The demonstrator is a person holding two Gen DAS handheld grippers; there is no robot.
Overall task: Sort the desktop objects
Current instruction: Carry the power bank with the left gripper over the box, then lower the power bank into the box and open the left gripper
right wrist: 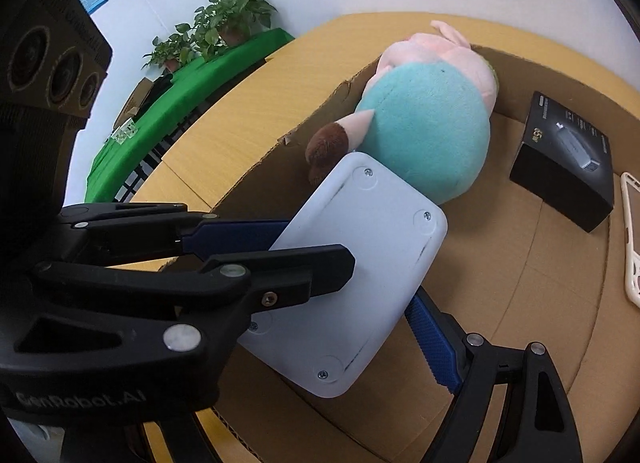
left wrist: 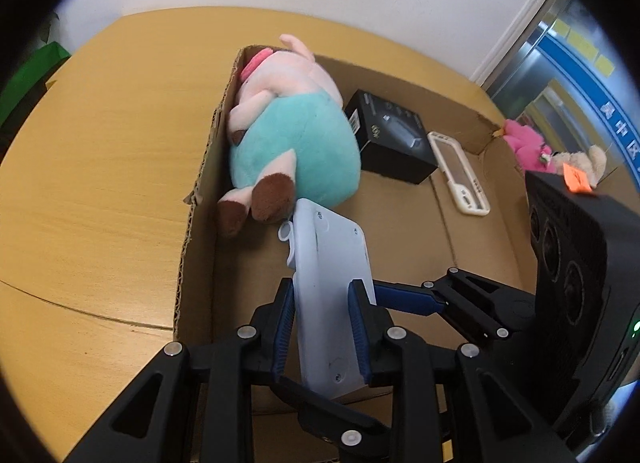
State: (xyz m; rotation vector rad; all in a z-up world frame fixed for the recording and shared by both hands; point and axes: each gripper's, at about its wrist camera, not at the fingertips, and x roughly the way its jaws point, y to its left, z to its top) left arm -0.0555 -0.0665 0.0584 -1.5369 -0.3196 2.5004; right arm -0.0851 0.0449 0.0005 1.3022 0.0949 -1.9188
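Observation:
My left gripper is shut on a flat white plastic device and holds it on edge above the floor of a shallow cardboard box. The device also shows in the right wrist view, held by the left gripper's fingers, close to a pig plush in a teal dress. My right gripper's fingers reach in from the right, close beside the device. Whether the right gripper is open or shut does not show.
In the box lie the pig plush, a black carton and a white phone case. A pink plush and a beige plush lie beyond the box's right wall. The box stands on a wooden table.

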